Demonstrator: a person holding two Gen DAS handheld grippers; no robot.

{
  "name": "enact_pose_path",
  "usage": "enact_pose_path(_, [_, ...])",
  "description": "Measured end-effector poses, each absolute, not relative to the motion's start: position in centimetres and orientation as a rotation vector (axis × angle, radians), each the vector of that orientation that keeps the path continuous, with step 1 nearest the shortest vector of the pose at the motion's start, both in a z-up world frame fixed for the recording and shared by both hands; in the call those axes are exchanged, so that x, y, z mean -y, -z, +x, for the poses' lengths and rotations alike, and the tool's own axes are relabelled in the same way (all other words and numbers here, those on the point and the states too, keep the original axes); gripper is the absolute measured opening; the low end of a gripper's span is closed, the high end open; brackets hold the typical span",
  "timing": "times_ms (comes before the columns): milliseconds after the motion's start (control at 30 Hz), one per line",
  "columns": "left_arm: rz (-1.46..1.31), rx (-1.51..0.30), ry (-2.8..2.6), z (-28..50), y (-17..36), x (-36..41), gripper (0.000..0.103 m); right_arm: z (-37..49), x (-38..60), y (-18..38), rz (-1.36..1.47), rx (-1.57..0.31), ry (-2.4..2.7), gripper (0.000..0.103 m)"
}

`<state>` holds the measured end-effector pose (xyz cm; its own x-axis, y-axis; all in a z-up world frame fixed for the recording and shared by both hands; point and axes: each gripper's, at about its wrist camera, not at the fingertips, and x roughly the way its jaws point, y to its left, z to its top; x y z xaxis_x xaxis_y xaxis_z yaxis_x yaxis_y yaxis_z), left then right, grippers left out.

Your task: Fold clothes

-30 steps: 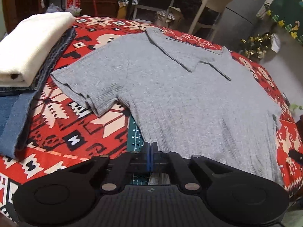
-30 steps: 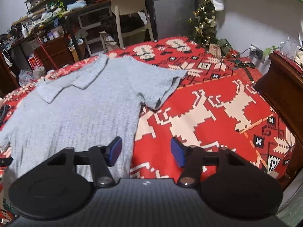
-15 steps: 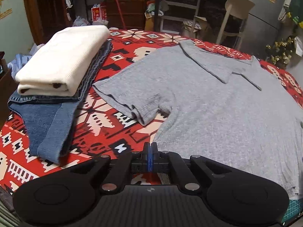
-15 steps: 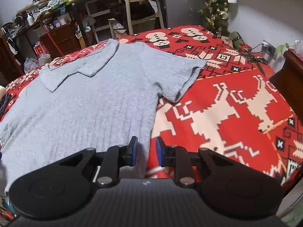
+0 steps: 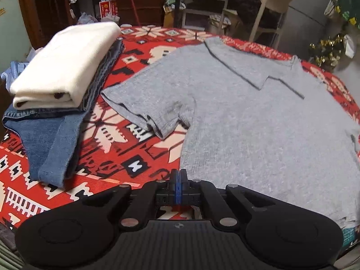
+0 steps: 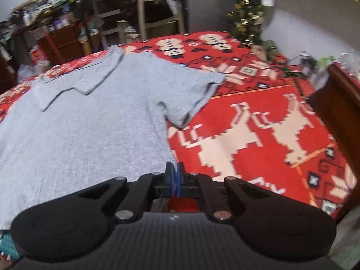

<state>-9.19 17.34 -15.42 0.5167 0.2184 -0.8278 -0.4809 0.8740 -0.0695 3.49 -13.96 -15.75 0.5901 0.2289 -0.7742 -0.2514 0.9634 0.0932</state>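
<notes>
A grey short-sleeved polo shirt (image 5: 247,121) lies flat, collar far, on a red patterned cloth (image 5: 112,148). It also shows in the right wrist view (image 6: 90,130). My left gripper (image 5: 178,180) is shut at the shirt's near left hem corner. My right gripper (image 6: 174,175) is shut at the near right hem corner. The jaws hide the pinched spots, so whether either holds cloth is unclear.
A stack of folded clothes, a cream garment (image 5: 65,65) on blue jeans (image 5: 49,139), lies at the left. A wooden cabinet (image 6: 337,103) stands right of the red cloth (image 6: 258,139). A chair (image 5: 270,11) and shelves are behind.
My right gripper closed from wide open to shut at the shirt's right hem. My left gripper stayed shut and shifted left and back, so the folded stack came further into view.
</notes>
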Motion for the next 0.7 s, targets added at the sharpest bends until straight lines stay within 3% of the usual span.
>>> enact_pose_path(100, [-0.305,-0.918,-0.404,-10.0,15.0,-17.0,0.014,3.2,14.8,15.3,0.019,-0.903,-0.316,0.011])
enact_pose_path(167, [-0.307,-0.907,-0.390,-10.6,14.6,-16.8,0.032,2.6,15.9,14.7,0.078,-0.900,-0.322,0.012])
enact_pose_path(200, [-0.319,-0.912,-0.380,-10.9,14.5,-16.9,0.034,2.2,16.6,14.5,0.106,-0.904,-0.324,0.013])
enact_pose_path(467, [-0.496,-0.981,-0.300,-13.1,14.7,-17.5,0.037,-1.2,17.5,13.9,0.140,-0.981,-0.398,0.016])
enact_pose_path(700, [-0.491,-0.988,-0.295,-14.2,15.0,-16.6,0.037,-2.2,15.6,15.4,0.079,-1.010,-0.423,0.016])
